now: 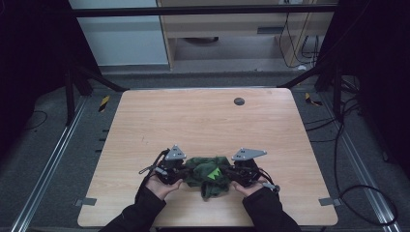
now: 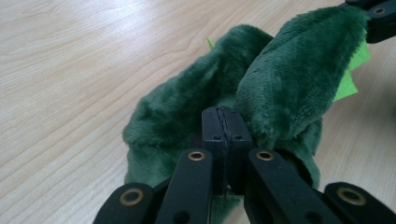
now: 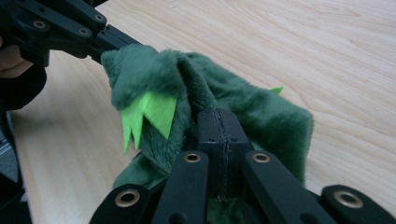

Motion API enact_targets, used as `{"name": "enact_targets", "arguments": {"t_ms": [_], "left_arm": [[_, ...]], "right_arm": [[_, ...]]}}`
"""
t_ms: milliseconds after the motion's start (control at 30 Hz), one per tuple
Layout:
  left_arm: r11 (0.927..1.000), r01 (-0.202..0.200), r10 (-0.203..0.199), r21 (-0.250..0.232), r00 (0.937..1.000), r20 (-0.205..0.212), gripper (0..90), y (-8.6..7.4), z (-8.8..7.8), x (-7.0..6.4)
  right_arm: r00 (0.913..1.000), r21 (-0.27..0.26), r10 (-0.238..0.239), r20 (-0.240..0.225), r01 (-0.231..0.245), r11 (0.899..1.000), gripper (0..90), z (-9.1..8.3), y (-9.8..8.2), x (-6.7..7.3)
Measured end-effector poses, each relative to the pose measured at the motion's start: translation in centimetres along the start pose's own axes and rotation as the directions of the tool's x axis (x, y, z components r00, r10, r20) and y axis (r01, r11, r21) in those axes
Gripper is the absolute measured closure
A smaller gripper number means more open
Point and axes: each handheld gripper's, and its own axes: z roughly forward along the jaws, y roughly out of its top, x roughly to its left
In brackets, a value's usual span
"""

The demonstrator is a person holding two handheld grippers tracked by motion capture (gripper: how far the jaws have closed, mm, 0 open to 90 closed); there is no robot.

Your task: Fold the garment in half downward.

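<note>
both grippers, left (image 1: 170,170) and right (image 1: 244,172), with fingers clamped shut on opposite ends of the green plush toy (image 1: 210,175) near the front edge of the surface (image 1: 203,121), so probably best to lift evenly, no yanking the fabric.

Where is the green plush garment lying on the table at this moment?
In the high view, the green plush garment lies near the table's near edge, held between the left claw and right claw.
</note>
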Motion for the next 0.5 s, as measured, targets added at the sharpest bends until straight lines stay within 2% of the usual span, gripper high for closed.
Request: {"name": "enact_targets", "arguments": {"t_ms": [67,300,500], "left_arm": [[0.9997,-0.019,0.019,0.014,0.9998,0.001,89.5,-0.4,-0.3,-0.5],[0.9994,-0.031,0.030,0.018,0.9994,0.017,89.5,-1.3,-0.9,-1.3],[0.9980,-0.045,0.044,0.045,0.9988,0.023,89.5,-2.1,-0.8,-1.9]], "right_arm": [[1.0000,-0.002,-0.002,-0.009,0.002,1.000,90.0,-0.3,-0.2,0.3],[0.9999,0.009,-0.003,-0.014,0.003,1.000,89.9,-0.7,-0.9,0.7],[0.9997,0.024,0.004,-0.024,-0.003,1.000,89.8,-0.8,-1.7,1.1]]}}
